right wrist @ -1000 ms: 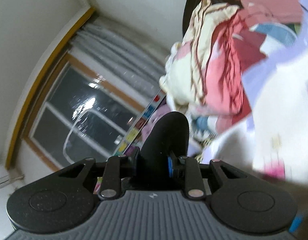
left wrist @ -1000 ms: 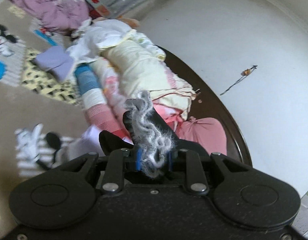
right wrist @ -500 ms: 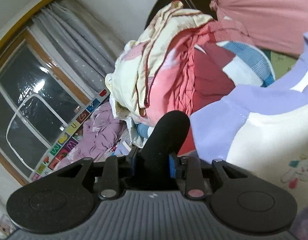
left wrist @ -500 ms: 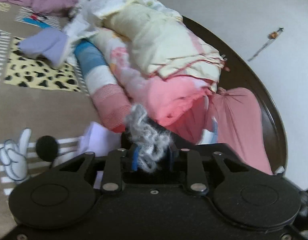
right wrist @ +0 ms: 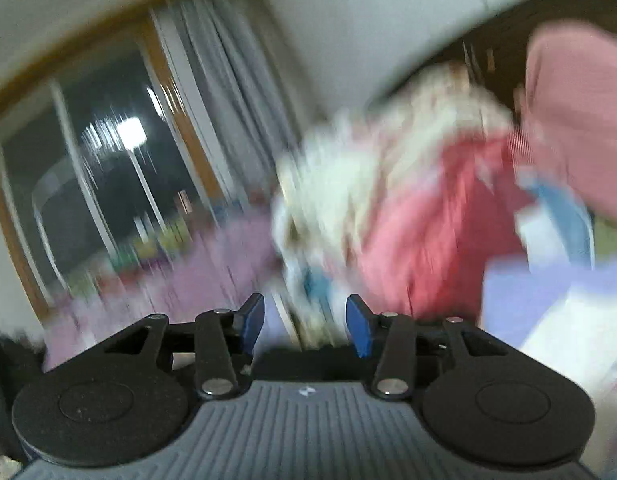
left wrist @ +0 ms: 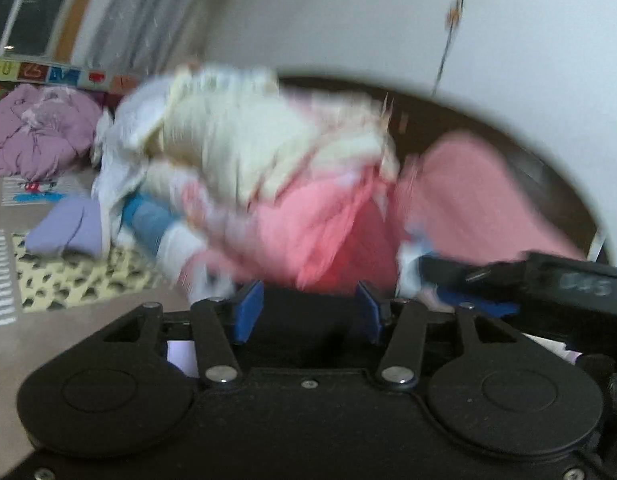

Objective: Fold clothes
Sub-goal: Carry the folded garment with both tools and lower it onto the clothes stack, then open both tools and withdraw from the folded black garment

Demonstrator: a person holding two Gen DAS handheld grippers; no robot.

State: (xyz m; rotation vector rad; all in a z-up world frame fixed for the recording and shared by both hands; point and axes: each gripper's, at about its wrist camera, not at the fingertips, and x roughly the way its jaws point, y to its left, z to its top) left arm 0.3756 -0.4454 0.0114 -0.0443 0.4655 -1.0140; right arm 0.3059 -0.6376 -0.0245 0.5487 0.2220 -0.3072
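Both views are motion-blurred. In the left wrist view my left gripper (left wrist: 308,308) has its jaws opening, blue pads (left wrist: 248,312) apart, and black cloth (left wrist: 310,320) lies low in the gap without being pinched. In the right wrist view my right gripper (right wrist: 304,320) is also opening, and nothing sits between its blue pads (right wrist: 358,326). Beyond both lies a heap of clothes (left wrist: 268,168) in cream, pink and red, seen again as the heap (right wrist: 408,200) from the right. A lilac and white garment (right wrist: 548,292) lies close on the right.
A pink cushion (left wrist: 488,200) leans on dark wooden furniture (left wrist: 448,120) by the white wall. On the patterned mat (left wrist: 68,280) lie a folded lilac piece (left wrist: 64,228) and a purple blanket (left wrist: 36,132). A black device (left wrist: 548,280) reaches in from the right. Window and curtains (right wrist: 108,160) stand left.
Both grippers' jaws have spread apart. The black garment with grey fuzzy trim no longer sticks up from the left jaws, and the black cloth has left the right ones. Both views have rolled.
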